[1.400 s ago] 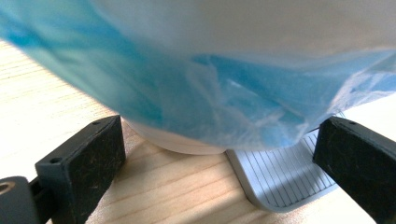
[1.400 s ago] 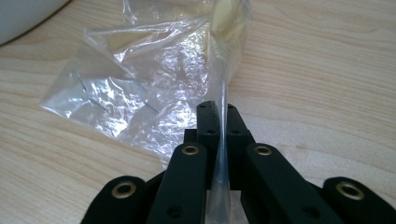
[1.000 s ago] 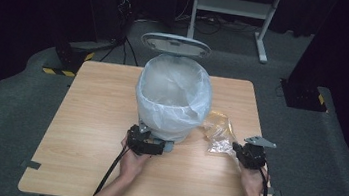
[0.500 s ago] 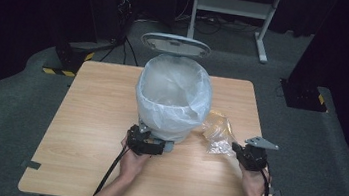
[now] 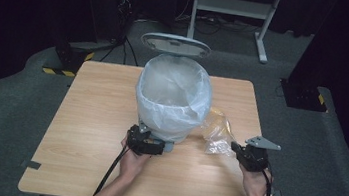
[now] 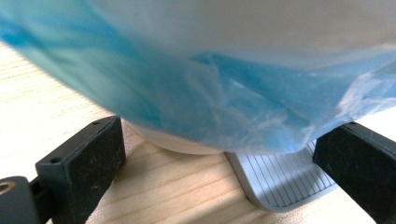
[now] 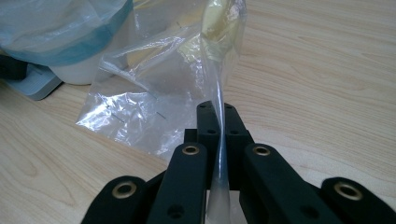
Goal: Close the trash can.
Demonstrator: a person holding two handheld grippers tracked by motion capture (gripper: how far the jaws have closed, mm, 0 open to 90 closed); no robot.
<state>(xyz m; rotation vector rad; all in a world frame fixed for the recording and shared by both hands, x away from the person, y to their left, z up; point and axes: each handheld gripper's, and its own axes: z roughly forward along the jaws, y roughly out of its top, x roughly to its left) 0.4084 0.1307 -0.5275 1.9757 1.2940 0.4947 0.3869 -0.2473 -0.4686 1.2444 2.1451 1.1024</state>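
Your right gripper [image 7: 218, 122] was clamped on the clear crinkled plastic bag [image 7: 154, 100], near the table's [image 5: 89, 118] right edge. Your left gripper [image 6: 224, 154] stood open around the white bag-lined pedal bin [image 5: 173, 95].

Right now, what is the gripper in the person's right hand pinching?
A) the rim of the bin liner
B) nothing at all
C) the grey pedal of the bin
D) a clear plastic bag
D: in the right gripper view the right gripper has its jaws shut on a fold of the clear plastic bag, beside the lined bin.
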